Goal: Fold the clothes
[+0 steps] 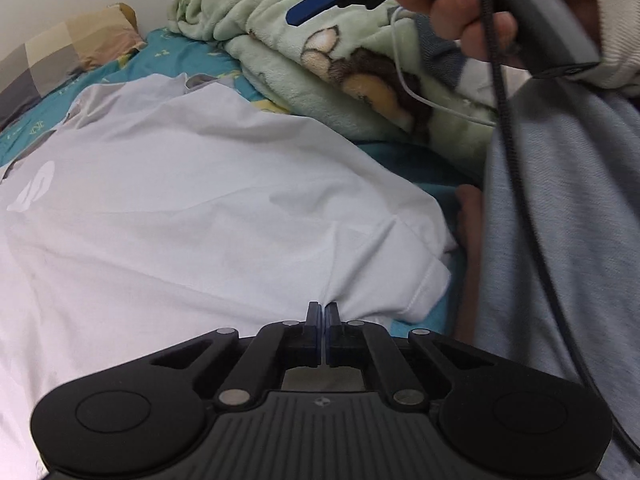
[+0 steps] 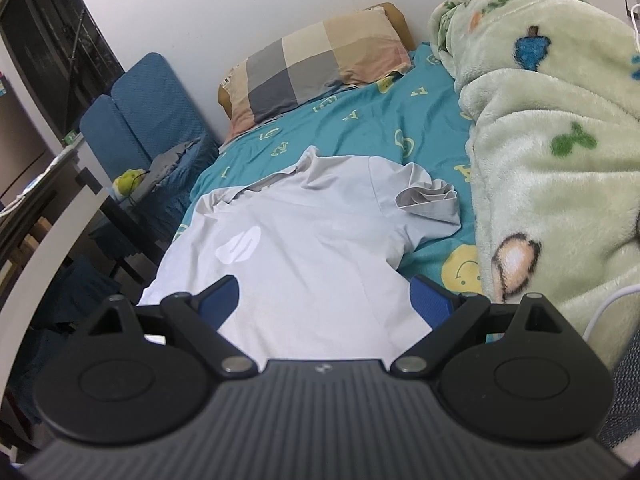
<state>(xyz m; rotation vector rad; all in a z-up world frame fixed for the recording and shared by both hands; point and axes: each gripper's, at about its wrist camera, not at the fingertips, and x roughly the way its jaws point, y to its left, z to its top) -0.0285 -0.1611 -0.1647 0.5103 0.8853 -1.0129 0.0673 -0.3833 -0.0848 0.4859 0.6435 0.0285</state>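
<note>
A pale grey T-shirt with a white chest logo lies spread on the teal bedsheet, collar toward the pillow. My left gripper is shut on a pinch of the shirt's cloth near its lower right edge; creases fan out from the fingertips. In the right wrist view my right gripper hovers open over the lower part of the T-shirt, its blue pads wide apart with nothing gripped. The left wrist view also shows the right gripper high above the blanket, held by a hand.
A bunched green fleece blanket fills the bed's right side, with a white cable on it. A checked pillow lies at the head. A person's grey-clad leg is at the right. A blue chair and dark furniture stand left of the bed.
</note>
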